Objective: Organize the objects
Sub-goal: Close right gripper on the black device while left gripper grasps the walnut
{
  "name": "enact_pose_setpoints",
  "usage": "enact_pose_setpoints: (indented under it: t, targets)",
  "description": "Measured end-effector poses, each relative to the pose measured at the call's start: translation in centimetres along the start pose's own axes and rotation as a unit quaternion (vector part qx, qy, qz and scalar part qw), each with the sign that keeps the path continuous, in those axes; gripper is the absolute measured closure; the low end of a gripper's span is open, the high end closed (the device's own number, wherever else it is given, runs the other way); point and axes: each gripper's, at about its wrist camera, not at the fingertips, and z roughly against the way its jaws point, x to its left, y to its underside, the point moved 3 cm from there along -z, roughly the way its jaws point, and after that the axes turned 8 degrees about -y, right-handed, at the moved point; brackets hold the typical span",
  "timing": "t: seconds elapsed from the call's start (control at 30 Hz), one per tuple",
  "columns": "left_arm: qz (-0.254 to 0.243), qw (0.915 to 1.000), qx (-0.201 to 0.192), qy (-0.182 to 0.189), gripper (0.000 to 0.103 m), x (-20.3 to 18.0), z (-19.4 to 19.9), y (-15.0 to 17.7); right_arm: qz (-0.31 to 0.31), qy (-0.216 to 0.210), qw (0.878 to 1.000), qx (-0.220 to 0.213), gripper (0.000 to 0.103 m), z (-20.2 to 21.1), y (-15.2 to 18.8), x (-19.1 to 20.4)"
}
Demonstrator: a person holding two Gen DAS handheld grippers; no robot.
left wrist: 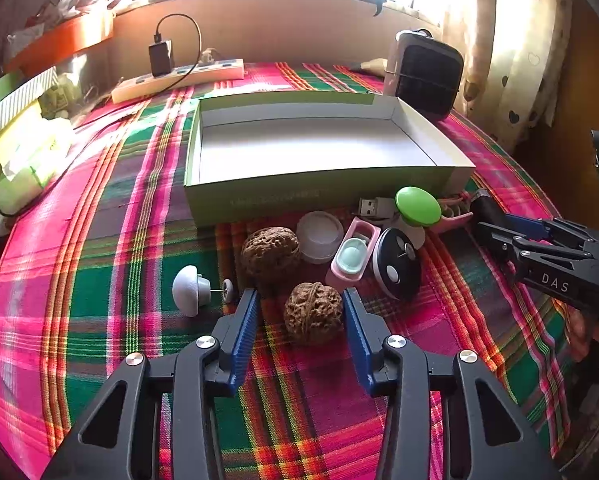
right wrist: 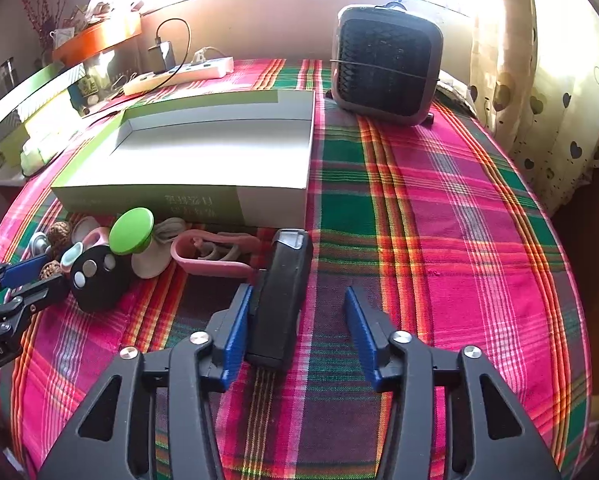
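Two claws gape wide, gripping nothing: left gripper [left wrist: 301,312] straddles a walnut [left wrist: 313,313] at lower centre; right gripper [right wrist: 297,320] has a black device [right wrist: 283,296] against its left finger.

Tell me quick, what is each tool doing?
Left tool: open, around a walnut, not gripping.
Right tool: open, black device against its left finger, not held.

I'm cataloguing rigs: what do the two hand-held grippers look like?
Both match. The left hand-held gripper and right hand-held gripper have black angular frames with triangular cutouts, silver round screw heads and ribbed blue finger pads. White lettering marks their sides.
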Motion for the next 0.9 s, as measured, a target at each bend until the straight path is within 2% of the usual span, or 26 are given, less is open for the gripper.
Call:
enact_pose_setpoints:
  t: [0.07,0.17,0.23,0.9]
  targets:
    - [0.000,1.0000,0.000,-0.001,0.070,-0.11,-0.04,-0.05,0.002,-0.001,1.000,-0.001,0.068,0.04,-0.01,0.14]
    - [0.002,1.0000,0.000,0.003,0.076,-0.23,-0.09,-0.08,0.004,-0.003,1.000,-0.002,0.073,0.07,0.00,0.12]
    - [0.003,1.0000,0.000,0.003,0.076,-0.27,-0.15,-0.12,0.005,-0.004,1.000,-0.002,0.078,0.09,-0.04,0.14]
    - [0.006,1.0000,-0.001,0.005,0.076,-0.30,-0.17,-0.15,0.002,-0.008,1.000,-0.005,0.079,0.26,0.36,0.15]
